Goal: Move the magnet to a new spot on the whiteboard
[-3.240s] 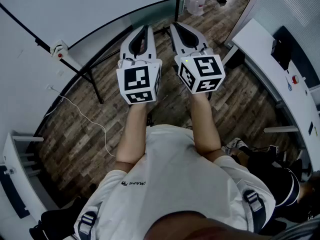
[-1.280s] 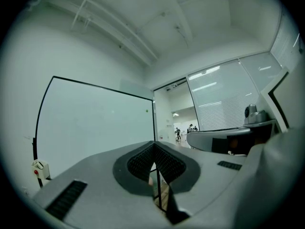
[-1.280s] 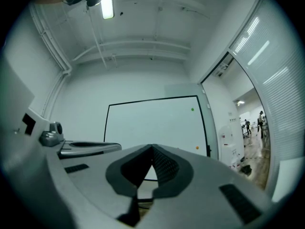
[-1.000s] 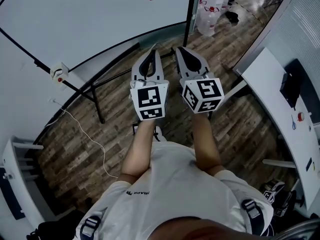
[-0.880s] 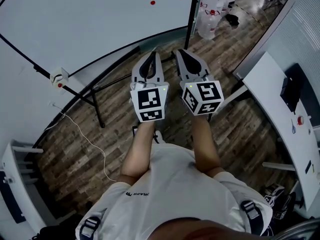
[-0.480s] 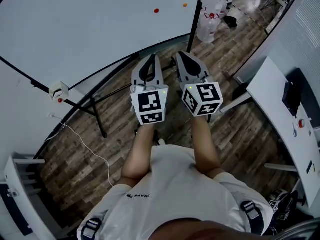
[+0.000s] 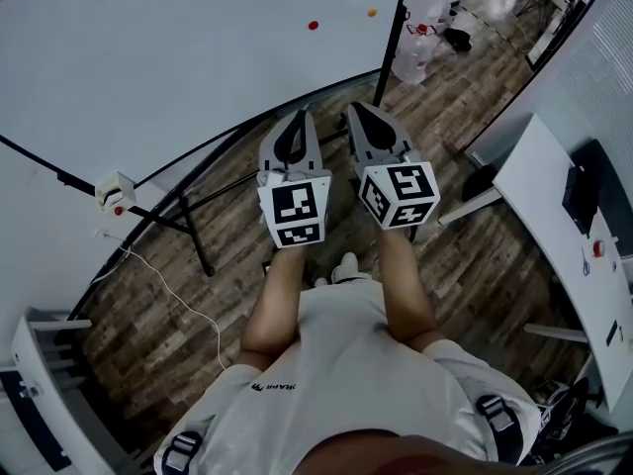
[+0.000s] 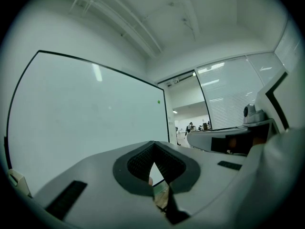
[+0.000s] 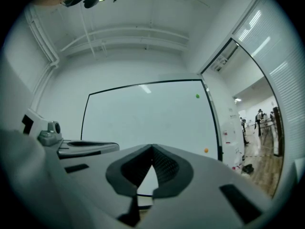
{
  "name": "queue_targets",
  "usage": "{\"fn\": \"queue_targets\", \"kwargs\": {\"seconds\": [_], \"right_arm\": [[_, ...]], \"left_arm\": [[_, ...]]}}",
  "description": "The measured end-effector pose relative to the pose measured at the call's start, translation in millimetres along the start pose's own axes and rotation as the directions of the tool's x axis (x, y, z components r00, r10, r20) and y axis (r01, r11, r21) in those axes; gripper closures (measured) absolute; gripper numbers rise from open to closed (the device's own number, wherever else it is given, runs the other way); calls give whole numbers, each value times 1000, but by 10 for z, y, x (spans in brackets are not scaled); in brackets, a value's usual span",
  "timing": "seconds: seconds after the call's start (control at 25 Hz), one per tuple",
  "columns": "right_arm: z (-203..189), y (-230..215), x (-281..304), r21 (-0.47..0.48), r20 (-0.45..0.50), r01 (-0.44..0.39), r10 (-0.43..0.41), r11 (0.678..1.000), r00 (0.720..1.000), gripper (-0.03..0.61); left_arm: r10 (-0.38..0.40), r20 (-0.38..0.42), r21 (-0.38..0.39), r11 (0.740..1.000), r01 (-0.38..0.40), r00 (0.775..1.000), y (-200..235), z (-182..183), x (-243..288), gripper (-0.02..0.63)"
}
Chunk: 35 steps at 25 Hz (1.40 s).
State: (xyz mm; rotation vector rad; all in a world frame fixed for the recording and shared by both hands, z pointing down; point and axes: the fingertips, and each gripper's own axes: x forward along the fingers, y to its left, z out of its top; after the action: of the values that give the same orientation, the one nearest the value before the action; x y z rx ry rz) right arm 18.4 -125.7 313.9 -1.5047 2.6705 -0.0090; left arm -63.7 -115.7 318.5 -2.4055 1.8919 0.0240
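Clenched and empty, left tool [image 7: 298, 117] and right tool [image 7: 354, 108] point at the whiteboard [image 7: 178, 47], likely for an approach, since the red magnet [image 7: 313, 25] and orange magnet [image 7: 371, 12] near its right edge sit well away

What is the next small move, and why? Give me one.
Probably carry the left gripper and right gripper forward toward the whiteboard: both are shut, empty and short of it, while the red magnet and orange magnet sit on its right part.
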Motion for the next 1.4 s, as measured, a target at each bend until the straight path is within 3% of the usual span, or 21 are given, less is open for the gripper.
{"fn": "queue_targets", "kwargs": {"seconds": [0.6, 1.4], "right_arm": [[-19, -609, 587, -3, -11, -57, 57, 998, 998, 565], [-115, -655, 1086, -9, -35, -46, 46, 999, 998, 565]], "left_arm": [[59, -3, 13, 998, -59, 998, -47, -43, 825, 611], [41, -17, 12, 999, -41, 999, 231, -137, 1218, 611]]}}
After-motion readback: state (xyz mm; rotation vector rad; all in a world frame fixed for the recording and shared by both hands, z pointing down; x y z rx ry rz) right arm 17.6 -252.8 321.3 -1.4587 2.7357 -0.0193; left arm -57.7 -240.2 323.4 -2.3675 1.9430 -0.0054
